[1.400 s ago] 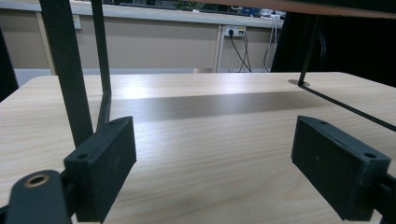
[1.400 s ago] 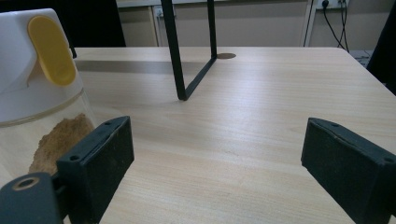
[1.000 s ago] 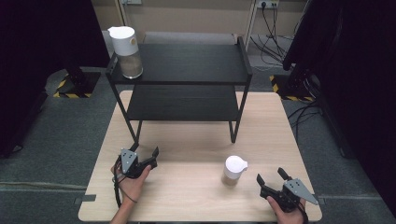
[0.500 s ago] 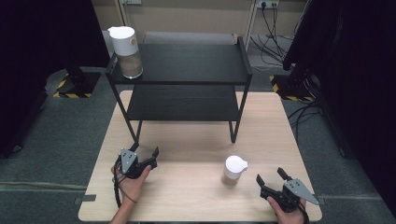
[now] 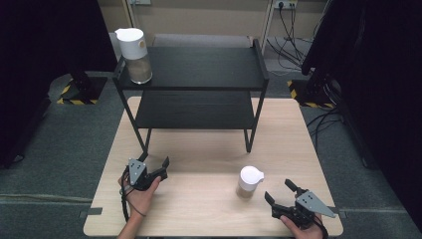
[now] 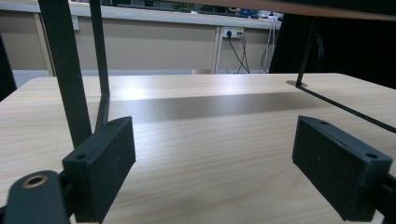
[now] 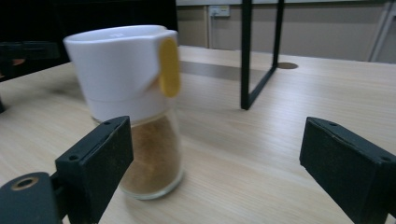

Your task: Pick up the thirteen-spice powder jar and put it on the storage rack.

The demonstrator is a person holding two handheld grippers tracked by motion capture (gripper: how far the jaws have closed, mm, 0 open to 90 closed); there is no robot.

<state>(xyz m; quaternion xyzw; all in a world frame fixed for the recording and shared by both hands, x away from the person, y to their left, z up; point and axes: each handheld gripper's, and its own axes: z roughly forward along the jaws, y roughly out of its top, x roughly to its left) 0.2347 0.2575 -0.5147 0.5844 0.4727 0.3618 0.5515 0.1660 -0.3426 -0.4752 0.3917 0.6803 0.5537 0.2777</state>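
A person seated at a pale wooden table (image 5: 209, 209) readies two hand-held grippers, with the right gripper (image 5: 282, 194) lined up on a small glass jar (image 5: 248, 182) that stands upright on the table just beside it, in front of a black two-tier shelf rack (image 5: 199, 89). The jar, capped with a white pouring lid (image 7: 122, 65) bearing a yellow tab and about half filled with brown powder, sits a little to the left of centre in the right gripper view, ahead of jaws spread wide and holding nothing. The left gripper (image 5: 155, 165) rests well apart near the rack's front left leg, its jaws likewise wide apart and empty. A second, similar jar (image 5: 134, 55) stands on the rack's top shelf at the back left corner. The work appears to be at the approach stage, the grasp not yet made; the next move likely calls for sliding the right gripper forward and slightly left until the jaws straddle the glass body, then closing gently below the lid.
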